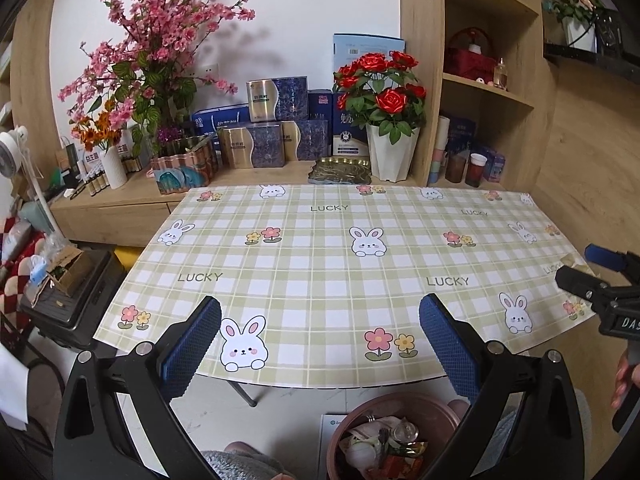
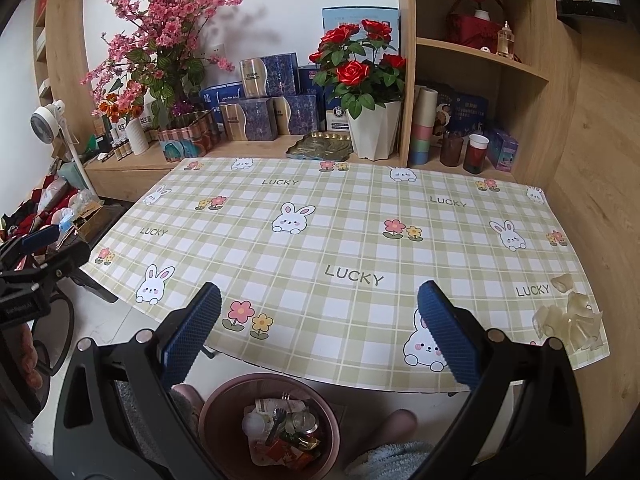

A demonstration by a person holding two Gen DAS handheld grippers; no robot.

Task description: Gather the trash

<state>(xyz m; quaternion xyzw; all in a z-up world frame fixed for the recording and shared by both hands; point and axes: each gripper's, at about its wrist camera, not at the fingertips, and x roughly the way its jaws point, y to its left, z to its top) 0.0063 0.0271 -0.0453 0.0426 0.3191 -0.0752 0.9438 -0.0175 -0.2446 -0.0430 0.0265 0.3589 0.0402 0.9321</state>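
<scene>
Holding both grippers released: your left gripper (image 1: 320, 340) and right gripper (image 2: 320, 336) hover over the table (image 2: 360, 240); bin (image 2: 216, 408) below, translucent scraps (image 2: 572, 324) right of the right gripper.

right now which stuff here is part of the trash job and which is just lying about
Job:
- pale crumpled scraps at the table's near right corner
- pink bin on the floor, already holding trash
- left gripper and right gripper, both open, empty

Lying about:
- rose pot
- blue boxes
- gold tray
- white fan
</scene>
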